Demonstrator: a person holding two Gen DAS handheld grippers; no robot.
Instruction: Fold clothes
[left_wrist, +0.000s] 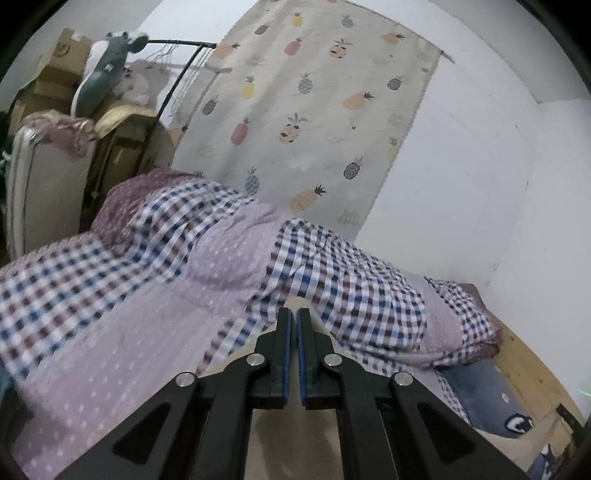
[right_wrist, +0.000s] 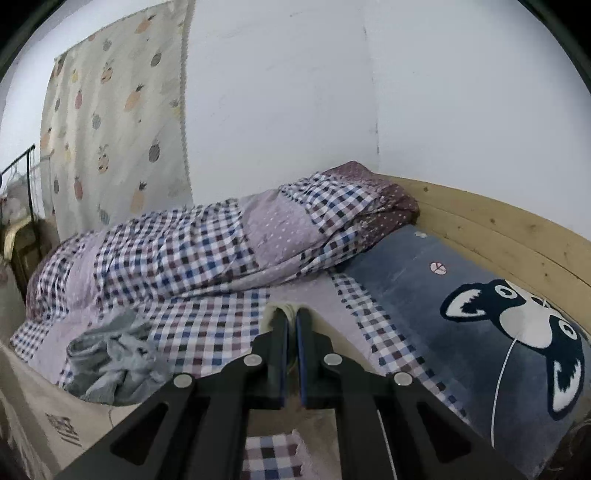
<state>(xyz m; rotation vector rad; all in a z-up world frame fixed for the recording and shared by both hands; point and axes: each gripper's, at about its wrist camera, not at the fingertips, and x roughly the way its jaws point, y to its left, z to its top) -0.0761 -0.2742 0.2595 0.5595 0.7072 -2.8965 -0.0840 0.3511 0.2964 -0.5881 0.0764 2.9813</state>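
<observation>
Both claws pinch a cream garment over the bed.

The left gripper (left_wrist: 294, 314) and right gripper (right_wrist: 291, 314) are each nearly closed on the cream cloth (right_wrist: 282, 308), most of it hidden beneath the fingers. A crumpled grey garment (right_wrist: 110, 354) lies on the checked quilt (right_wrist: 192, 258).

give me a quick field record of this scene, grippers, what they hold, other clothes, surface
left hand-held gripper: shut on cream garment
right hand-held gripper: shut on the same cream cloth, edge bunched between the fingers
other clothing: crumpled grey garment, on the bed to the left of the right hand-held gripper
surface: bed with checked quilt
nearby: blue cat pillow by the wooden headboard
fold state: cannot tell
</observation>
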